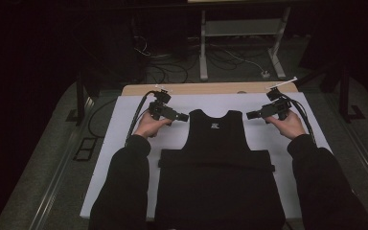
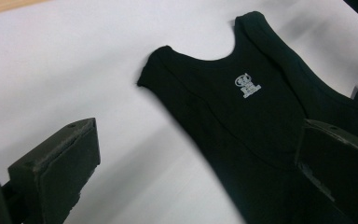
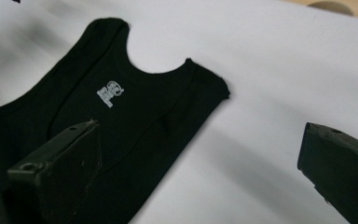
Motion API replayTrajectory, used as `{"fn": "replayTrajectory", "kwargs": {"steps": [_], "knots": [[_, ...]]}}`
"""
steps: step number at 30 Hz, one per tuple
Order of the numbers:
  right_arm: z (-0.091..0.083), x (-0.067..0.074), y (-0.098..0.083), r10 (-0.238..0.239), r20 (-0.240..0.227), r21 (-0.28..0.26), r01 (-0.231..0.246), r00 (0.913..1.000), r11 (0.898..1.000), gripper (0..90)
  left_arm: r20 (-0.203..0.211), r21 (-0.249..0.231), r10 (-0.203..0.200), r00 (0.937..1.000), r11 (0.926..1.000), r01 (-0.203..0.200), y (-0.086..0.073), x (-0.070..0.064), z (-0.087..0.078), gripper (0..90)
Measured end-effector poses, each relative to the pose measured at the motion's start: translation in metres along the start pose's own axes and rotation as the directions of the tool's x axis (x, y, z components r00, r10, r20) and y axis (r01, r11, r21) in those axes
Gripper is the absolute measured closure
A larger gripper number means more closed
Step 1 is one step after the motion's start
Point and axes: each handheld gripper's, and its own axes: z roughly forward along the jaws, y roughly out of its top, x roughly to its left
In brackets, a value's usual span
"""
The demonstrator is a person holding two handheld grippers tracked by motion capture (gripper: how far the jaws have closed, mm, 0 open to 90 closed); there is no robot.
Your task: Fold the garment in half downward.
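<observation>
A black sleeveless top (image 1: 218, 167) lies flat on the white board (image 1: 124, 143), its neck end far from the person and a small white label (image 1: 215, 126) inside the neckline. My left gripper (image 1: 184, 117) hovers just left of the left shoulder strap, open, with nothing between its jaws. My right gripper (image 1: 250, 115) hovers just right of the right strap, open and empty too. In the left gripper view the top (image 2: 242, 121) spreads across the right half, beyond the gripper (image 2: 196, 172). In the right gripper view the top (image 3: 121, 116) lies left, ahead of the gripper (image 3: 196, 172).
The white board rests on a wooden table (image 1: 206, 88) whose far edge shows behind it. Beyond stand white table legs (image 1: 203, 48) and loose cables (image 1: 167, 57) on the floor. Bare white board (image 1: 297, 124) flanks both sides of the top.
</observation>
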Motion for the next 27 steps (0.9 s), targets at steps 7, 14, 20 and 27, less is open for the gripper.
{"fn": "replayTrajectory", "kwargs": {"steps": [7, 14, 20, 27], "knots": [[0.009, 0.003, -0.002, -0.002, 0.001, 0.021, 0.002, 1.0, 1.0, 0.0, 0.012, 0.014, -0.008, 0.9999, 0.9999, 0.007, -0.002, 0.0, 0.011, 0.0], [0.016, 0.005, -0.003, -0.001, -0.001, 0.03, 0.001, 1.0, 1.0, 0.0, 0.013, 0.015, -0.012, 0.9998, 0.9998, 0.012, -0.003, 0.0, 0.017, 0.0], [0.025, 0.009, -0.005, -0.003, -0.01, 0.045, 0.003, 1.0, 0.999, 2.2, 0.019, 0.038, -0.019, 0.9996, 0.9991, 0.019, -0.005, -0.002, 0.023, 0.7], [0.033, 0.014, -0.007, -0.014, -0.021, 0.048, 0.015, 0.9997, 0.999, 9.2, 0.023, 0.042, -0.03, 0.9993, 0.9987, 0.029, -0.007, -0.004, 0.028, 6.4]]}}
